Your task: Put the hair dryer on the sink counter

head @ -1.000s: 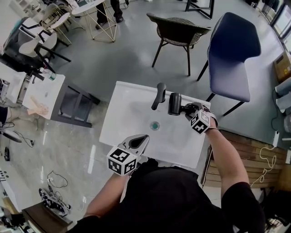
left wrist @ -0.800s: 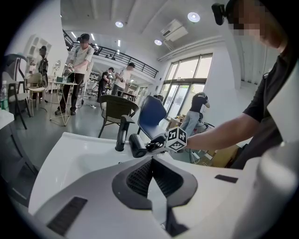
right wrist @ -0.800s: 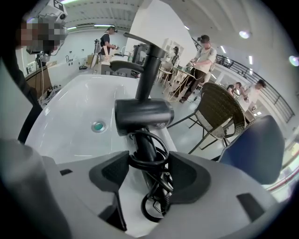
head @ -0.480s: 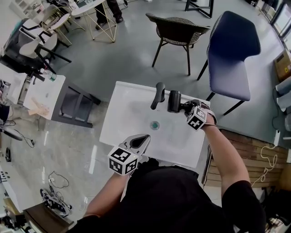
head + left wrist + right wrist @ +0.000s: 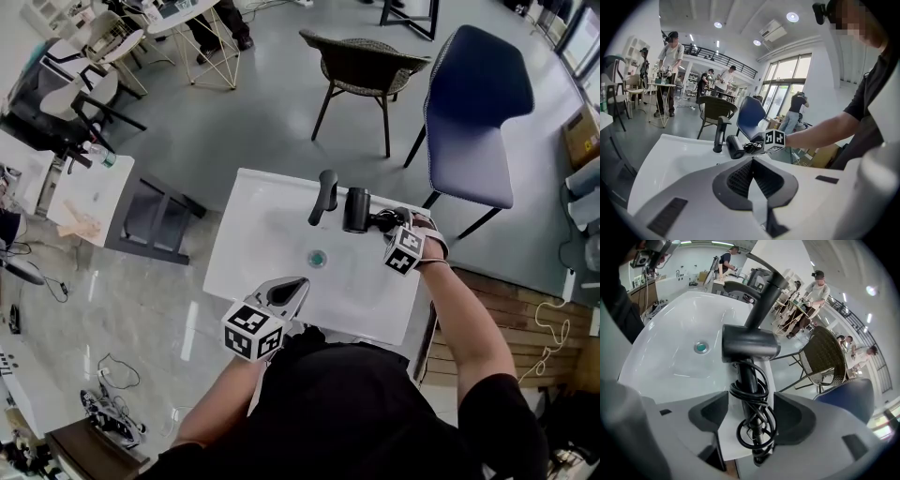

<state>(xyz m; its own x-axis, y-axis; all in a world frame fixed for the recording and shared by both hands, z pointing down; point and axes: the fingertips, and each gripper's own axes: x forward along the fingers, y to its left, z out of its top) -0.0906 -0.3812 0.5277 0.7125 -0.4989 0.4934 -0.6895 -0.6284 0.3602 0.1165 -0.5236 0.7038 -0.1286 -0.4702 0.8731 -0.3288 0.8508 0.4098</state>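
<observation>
The black hair dryer lies at the back rim of the white sink counter, just right of the black faucet. In the right gripper view its barrel lies crosswise and its handle, wrapped in black cord, runs back between the jaws. My right gripper is shut on that cord-wrapped handle. Whether the dryer rests on the counter or hangs just above it, I cannot tell. My left gripper is shut and holds nothing at the sink's front edge. From there the dryer shows far across the basin.
A green drain sits in the middle of the basin. Behind the sink stand a wicker chair and a blue chair. A white table is at the left. People stand at tables in the background.
My right gripper has shifted slightly left along the back rim with the dryer handle between its jaws. The left gripper has stayed where it was.
</observation>
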